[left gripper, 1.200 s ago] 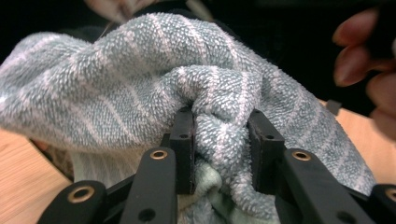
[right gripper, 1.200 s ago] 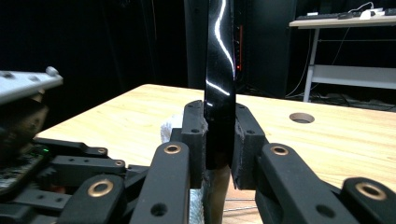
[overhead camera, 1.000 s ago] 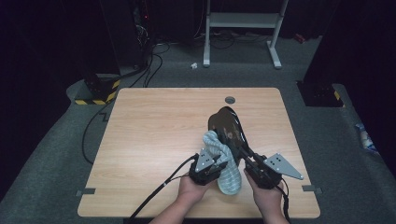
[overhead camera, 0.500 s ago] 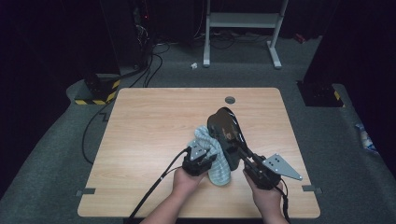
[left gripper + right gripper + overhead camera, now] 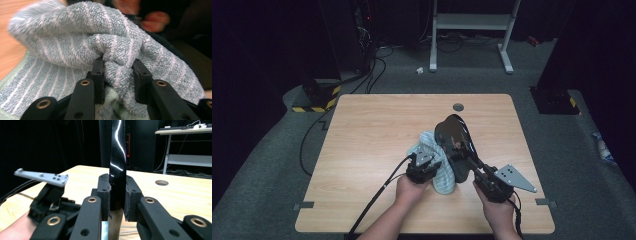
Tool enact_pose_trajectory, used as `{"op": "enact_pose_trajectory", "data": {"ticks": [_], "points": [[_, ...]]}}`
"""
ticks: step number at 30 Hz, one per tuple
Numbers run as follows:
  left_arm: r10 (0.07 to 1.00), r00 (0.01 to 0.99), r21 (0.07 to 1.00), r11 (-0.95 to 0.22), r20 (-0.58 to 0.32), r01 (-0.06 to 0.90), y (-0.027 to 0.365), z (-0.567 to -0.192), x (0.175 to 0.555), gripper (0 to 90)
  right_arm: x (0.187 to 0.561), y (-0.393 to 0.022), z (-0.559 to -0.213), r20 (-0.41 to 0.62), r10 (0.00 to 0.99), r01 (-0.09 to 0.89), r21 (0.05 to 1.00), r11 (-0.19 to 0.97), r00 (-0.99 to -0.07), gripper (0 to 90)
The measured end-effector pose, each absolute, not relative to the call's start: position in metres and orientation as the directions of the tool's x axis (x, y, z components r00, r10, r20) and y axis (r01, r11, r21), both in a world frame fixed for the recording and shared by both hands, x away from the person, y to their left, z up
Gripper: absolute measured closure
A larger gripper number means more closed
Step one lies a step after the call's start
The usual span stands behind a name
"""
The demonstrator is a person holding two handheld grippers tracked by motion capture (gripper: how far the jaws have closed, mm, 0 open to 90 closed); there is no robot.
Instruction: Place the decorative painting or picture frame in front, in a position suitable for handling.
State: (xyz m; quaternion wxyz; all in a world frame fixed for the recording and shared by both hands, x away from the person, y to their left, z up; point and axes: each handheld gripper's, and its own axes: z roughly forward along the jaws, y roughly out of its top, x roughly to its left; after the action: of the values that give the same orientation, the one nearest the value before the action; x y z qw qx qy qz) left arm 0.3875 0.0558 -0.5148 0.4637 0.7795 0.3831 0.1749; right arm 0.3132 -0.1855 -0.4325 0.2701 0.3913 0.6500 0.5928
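Note:
A glossy black dish (image 5: 453,134) stands tilted on edge above the wooden table (image 5: 372,130). My right gripper (image 5: 463,156) is shut on its lower rim. The right gripper view has the dish (image 5: 117,157) edge-on, with the right gripper (image 5: 117,183) clamped on it from both sides. A pale blue-green striped towel (image 5: 443,181) hangs against the dish's left face, bunched. My left gripper (image 5: 424,161) is shut on a fold of the towel (image 5: 75,32); up close, the left gripper (image 5: 117,65) pinches the cloth between its pads. The towel hides the dish's lower left part.
A round cable hole (image 5: 458,107) sits near the table's far edge. The left gripper's cable (image 5: 377,195) trails off the near edge. Beyond the table are a white frame (image 5: 472,22), floor cables and a yellow-black striped block (image 5: 319,97).
My left gripper has moved left with the towel, dragging the cloth across the dish's face. The right gripper and the dish have stayed put.

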Motion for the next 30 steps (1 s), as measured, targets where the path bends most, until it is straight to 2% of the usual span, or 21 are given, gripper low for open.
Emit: {"op": "enact_pose_trajectory", "data": {"ticks": [4, 8, 21, 30], "points": [[0.696, 0.713, 0.861, -0.307, -0.088, 0.406, 0.042, -0.512, 0.363, 68.1, 0.314, -0.186, -0.433, 0.117, 0.83, 0.191, 0.982, -0.012, -0.546, 77.8], [0.662, 0.747, 0.859, -0.348, -0.058, 0.375, 0.033, -0.511, 0.347, 68.0, 0.314, -0.186, -0.433, 0.118, 0.828, 0.191, 0.981, -0.013, -0.548, 77.8], [0.764, 0.644, 0.834, -0.337, -0.029, 0.438, 0.055, -0.514, 0.392, 68.2, 0.313, -0.186, -0.432, 0.114, 0.827, 0.19, 0.982, -0.009, -0.55, 77.8], [0.823, 0.567, 0.839, -0.289, -0.028, 0.462, 0.068, -0.516, 0.418, 68.2, 0.313, -0.186, -0.433, 0.114, 0.827, 0.189, 0.982, -0.01, -0.55, 77.7]]}}
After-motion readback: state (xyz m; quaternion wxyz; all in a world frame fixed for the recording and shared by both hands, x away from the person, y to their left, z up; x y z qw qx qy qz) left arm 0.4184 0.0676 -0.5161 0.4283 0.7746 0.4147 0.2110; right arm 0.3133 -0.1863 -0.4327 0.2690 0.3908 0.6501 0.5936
